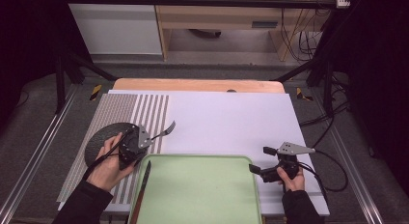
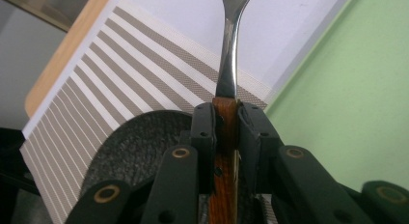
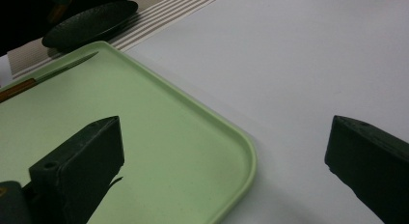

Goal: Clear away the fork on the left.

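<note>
1. Gripping a fork [image 1: 164, 131] by its wooden handle, the left gripper [image 1: 136, 143] is seen above the striped placemat [image 1: 120, 110], near the left edge of the tabletop [image 1: 226, 120].
2. In the left gripper view, the brown handle is clamped upright between the two black jaws, and the steel neck of the fork [image 2: 230, 50] rises out of them toward the top of the picture.
3. In the high view, the tines are pointed away from the person and toward the middle of the tabletop, over the right edge of the placemat.
4. The fork is held clear of the placemat as far as can be judged; no contact with it is seen.
5. A dark round plate [image 1: 99, 139] is laid on the placemat toward its near left corner, and it is partly covered by the left hand [image 1: 108, 166] and its gripper.
6. A green tray [image 1: 202, 195] is set at the near edge of the tabletop, between the two hands.
7. A knife [image 1: 143, 185] with a brown handle is laid along the tray's left rim, its blade pointed away from the person.
8. The right gripper [image 1: 258, 160] is held by the right hand [image 1: 292, 178] just beside the tray's far right corner.
9. In the right gripper view its jaws are spread wide, with nothing between them; the tray's rounded corner [image 3: 243, 147] and bare tabletop are seen in the gap.
</note>
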A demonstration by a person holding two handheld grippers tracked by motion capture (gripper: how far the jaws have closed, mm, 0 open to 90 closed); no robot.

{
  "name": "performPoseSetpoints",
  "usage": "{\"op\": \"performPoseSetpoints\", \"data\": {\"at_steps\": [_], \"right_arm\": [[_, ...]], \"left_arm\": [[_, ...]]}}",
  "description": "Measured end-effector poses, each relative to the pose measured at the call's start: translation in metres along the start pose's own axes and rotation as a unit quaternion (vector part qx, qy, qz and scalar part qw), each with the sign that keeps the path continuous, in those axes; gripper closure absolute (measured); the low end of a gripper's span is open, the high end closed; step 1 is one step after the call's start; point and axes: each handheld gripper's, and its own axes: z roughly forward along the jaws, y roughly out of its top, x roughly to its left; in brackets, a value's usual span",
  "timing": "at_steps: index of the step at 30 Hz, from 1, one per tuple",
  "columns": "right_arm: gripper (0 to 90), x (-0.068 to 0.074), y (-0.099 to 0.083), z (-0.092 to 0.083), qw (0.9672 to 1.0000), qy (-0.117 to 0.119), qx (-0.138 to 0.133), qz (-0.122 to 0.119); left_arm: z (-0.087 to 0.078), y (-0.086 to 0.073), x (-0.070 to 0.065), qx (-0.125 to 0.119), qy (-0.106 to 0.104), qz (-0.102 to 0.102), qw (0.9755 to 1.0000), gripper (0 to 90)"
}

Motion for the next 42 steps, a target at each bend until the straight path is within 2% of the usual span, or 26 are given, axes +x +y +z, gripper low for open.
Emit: {"op": "performPoseSetpoints", "data": {"at_steps": [5,6,10,11,14,18,25,28,35,38,42], "right_arm": [[0.7,0.000,0.000,0.000,1.0000,0.000,0.000,0.000],[0.7,0.000,0.000,0.000,1.0000,0.000,0.000,0.000],[0.7,0.000,0.000,0.000,1.0000,0.000,-0.001,0.000],[0.7,0.000,0.000,0.000,1.0000,0.001,-0.001,0.001],[0.7,0.000,0.000,0.000,1.0000,0.001,-0.001,0.000],[0.7,0.000,0.000,0.000,1.0000,0.000,-0.001,0.000],[0.7,0.000,0.000,-0.001,1.0000,0.001,-0.001,0.000],[0.7,0.000,0.000,0.000,1.0000,0.001,-0.001,0.000],[0.7,0.000,0.000,-0.001,1.0000,0.000,-0.001,0.000],[0.7,0.000,0.000,0.000,1.0000,0.000,0.000,-0.001],[0.7,0.000,0.000,0.000,1.0000,-0.001,-0.001,0.000]], "left_arm": [[-0.004,0.000,-0.008,-0.007,-0.003,-0.003,1.0000,76.5],[-0.006,0.000,-0.009,-0.001,-0.005,-0.012,0.9999,76.5],[-0.008,-0.001,-0.014,-0.001,-0.009,-0.024,0.9997,76.5],[-0.008,-0.001,-0.014,-0.008,-0.009,-0.017,0.9998,76.5],[-0.009,-0.001,-0.017,-0.010,-0.021,-0.032,0.9992,76.5],[-0.011,-0.001,-0.027,-0.014,-0.025,-0.035,0.9990,76.5],[-0.011,0.000,-0.041,0.000,-0.037,-0.044,0.9983,76.5],[-0.011,0.000,-0.048,-0.003,-0.041,-0.044,0.9982,76.6],[-0.017,0.001,-0.057,-0.003,-0.048,-0.053,0.9974,76.5],[-0.019,0.002,-0.061,-0.005,-0.049,-0.052,0.9975,76.5],[-0.021,0.004,-0.070,-0.002,-0.060,-0.052,0.9968,76.6]]}}
